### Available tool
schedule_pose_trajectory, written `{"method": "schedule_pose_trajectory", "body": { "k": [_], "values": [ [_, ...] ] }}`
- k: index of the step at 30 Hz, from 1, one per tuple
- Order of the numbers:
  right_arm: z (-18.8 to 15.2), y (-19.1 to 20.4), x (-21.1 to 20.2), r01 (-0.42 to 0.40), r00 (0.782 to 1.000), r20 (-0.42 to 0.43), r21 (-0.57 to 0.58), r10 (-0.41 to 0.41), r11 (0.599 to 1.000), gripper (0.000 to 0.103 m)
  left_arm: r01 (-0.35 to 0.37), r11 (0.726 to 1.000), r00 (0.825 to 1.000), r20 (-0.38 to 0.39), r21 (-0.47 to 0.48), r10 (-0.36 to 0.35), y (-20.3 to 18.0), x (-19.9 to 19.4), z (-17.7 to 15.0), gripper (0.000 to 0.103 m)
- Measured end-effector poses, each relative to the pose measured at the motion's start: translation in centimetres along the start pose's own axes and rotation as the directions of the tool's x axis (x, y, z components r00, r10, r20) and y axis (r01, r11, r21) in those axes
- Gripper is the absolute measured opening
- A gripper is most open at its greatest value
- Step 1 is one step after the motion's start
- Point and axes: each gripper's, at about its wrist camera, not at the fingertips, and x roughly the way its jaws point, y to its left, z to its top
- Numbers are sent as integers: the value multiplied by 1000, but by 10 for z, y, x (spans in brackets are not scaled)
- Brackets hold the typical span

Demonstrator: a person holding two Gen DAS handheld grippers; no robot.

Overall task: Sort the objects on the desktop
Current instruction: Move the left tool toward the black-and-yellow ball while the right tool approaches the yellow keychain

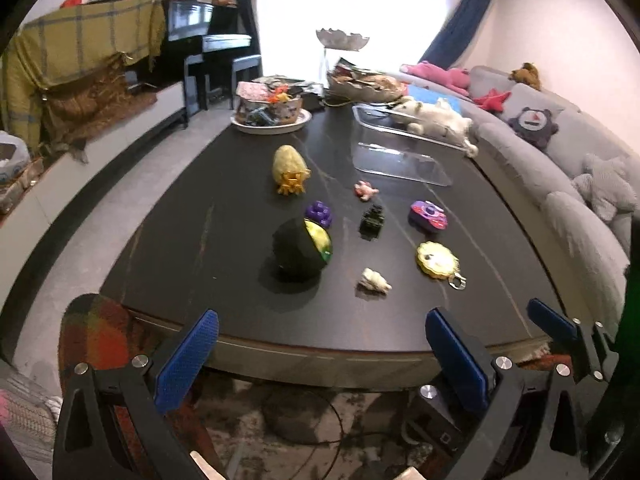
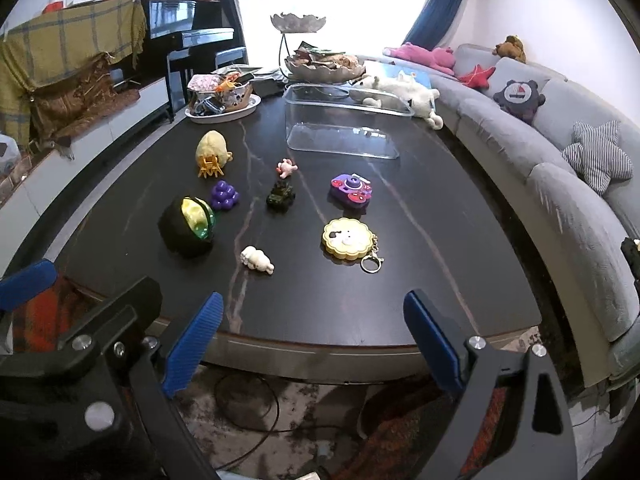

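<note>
Several small toys lie on the dark table (image 2: 420,280): a yellow egg-shaped toy (image 2: 212,152), purple grapes (image 2: 224,195), a black and yellow-green ball (image 2: 188,230), a pink figure (image 2: 286,168), a dark green toy tank (image 2: 281,196), a purple toy camera (image 2: 352,191), a yellow cookie keychain (image 2: 349,239) and a small white figure (image 2: 256,259). A clear plastic bin (image 2: 340,120) stands behind them. My left gripper (image 1: 320,360) is open and empty, held before the table's near edge. My right gripper (image 2: 312,348) is open and empty beside it, to the right.
A white plate (image 2: 224,114) with a basket of clutter stands at the back left. A tiered metal bowl stand (image 2: 320,64) and a white plush (image 2: 400,90) sit at the back. A grey sofa (image 2: 540,152) runs along the right. Cables lie on the floor (image 2: 248,400) below.
</note>
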Motion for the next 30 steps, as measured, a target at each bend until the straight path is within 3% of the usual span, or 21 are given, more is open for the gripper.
{"method": "schedule_pose_trajectory", "body": {
  "k": [10, 20, 30],
  "values": [
    [12, 6, 15, 7, 1000, -21, -13, -7, 1000, 87, 6, 1000, 1000, -24, 1, -6, 5, 19, 14, 102],
    [24, 9, 22, 63, 998, -24, -1, -63, 998, 87, 96, 992, 992, -94, 82, -88, 3, 40, 37, 102],
    [32, 14, 31, 90, 995, -49, -11, -91, 996, 85, 133, 988, 984, -133, 73, -122, 8, 54, 45, 102]
  ]
}}
